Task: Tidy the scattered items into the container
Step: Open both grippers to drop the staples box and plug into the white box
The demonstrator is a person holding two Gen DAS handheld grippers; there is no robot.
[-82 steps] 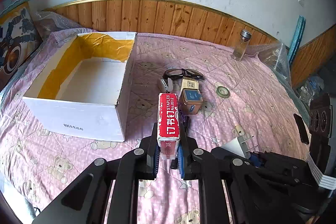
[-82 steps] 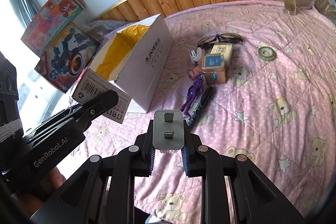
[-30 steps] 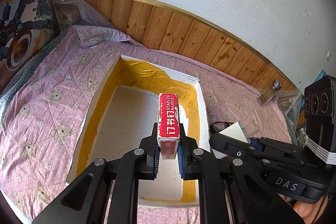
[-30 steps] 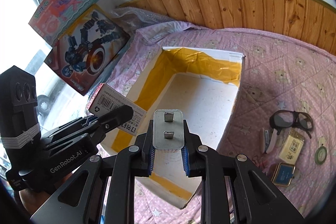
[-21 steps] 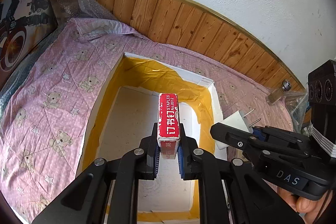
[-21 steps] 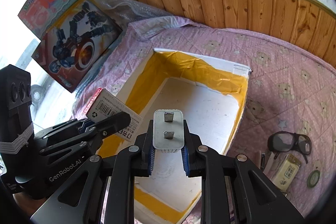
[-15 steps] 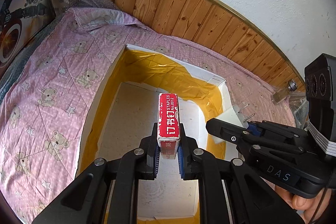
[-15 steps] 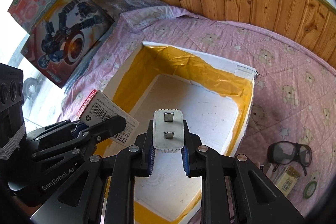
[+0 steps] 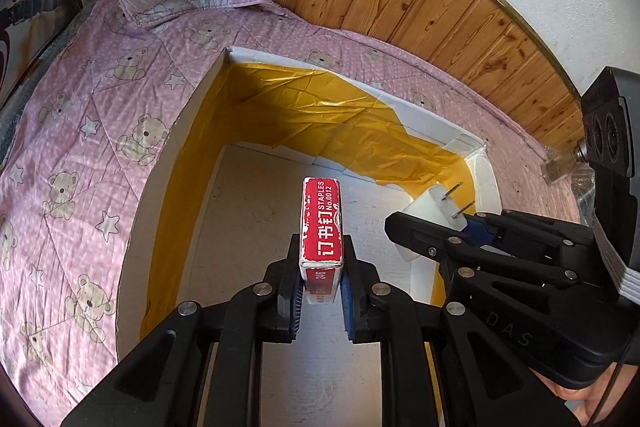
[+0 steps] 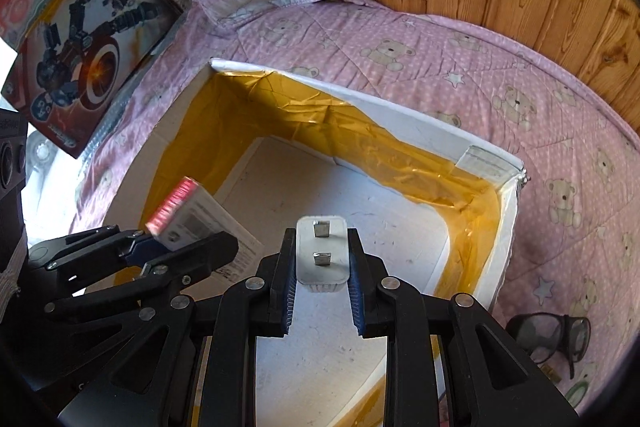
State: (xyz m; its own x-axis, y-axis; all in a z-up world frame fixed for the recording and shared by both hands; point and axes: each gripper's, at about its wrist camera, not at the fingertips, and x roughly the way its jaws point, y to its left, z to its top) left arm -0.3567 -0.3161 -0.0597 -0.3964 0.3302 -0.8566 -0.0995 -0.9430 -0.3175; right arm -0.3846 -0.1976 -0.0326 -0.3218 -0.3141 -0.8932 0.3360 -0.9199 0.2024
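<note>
Both grippers hang over the open white cardboard box [image 9: 192,131], whose inner walls are lined with yellow tape; its floor appears bare. The box sits on a pink teddy-bear quilt [image 9: 100,99].

The left gripper [image 9: 321,291] is clamped on a red staples box [image 9: 322,223]. The carton stands on edge between the pads, its near end pinched and most of its length projecting forward beyond the fingertips. In the right wrist view the same carton [image 10: 192,219] shows tilted, over the left part of the box interior. Judged purpose: carried clear above the rim so that release drops it inside.

The right gripper [image 10: 321,293] is closed on a white plug adapter [image 10: 321,251]. The adapter's body is pinched by its two sides, prong face turned toward the camera. In the left wrist view its two prongs [image 9: 456,199] point up and away, near the box's right wall. The grip on the flat sides appears stable.

Neither item touches the box floor or walls as far as can be seen. Dark glasses [image 10: 552,337] lie on the quilt outside the box, near its right corner, not yet tidied. Judged stage: both items positioned for release into the container.
</note>
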